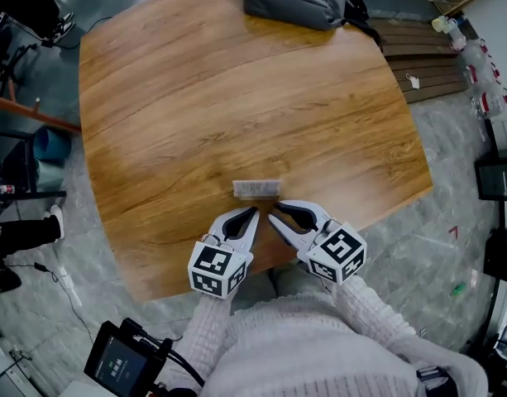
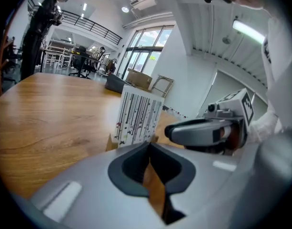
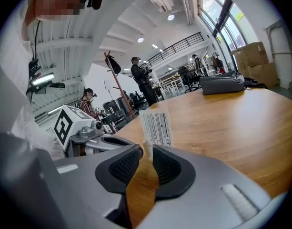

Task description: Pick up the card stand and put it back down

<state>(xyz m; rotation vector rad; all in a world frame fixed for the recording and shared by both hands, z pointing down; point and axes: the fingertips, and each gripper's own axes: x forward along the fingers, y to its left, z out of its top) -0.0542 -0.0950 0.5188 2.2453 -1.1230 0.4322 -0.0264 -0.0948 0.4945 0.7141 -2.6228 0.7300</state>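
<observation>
Right hand-held gripper (image 3: 146, 150) stood slightly open in my feed, nothing between its jaws, tips just short of the card stand (image 1: 257, 189) upright on the wooden surface (image 1: 236, 98). Left hand-held gripper (image 2: 149, 149) was closed and empty beside it.

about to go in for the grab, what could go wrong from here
1. The right tongs stand only slightly apart, and the card stand is upright and thin: a tip may knock it over rather than straddle it.
2. The left tongs are shut and close beside the right ones, so they could bump the stand or each other.
</observation>
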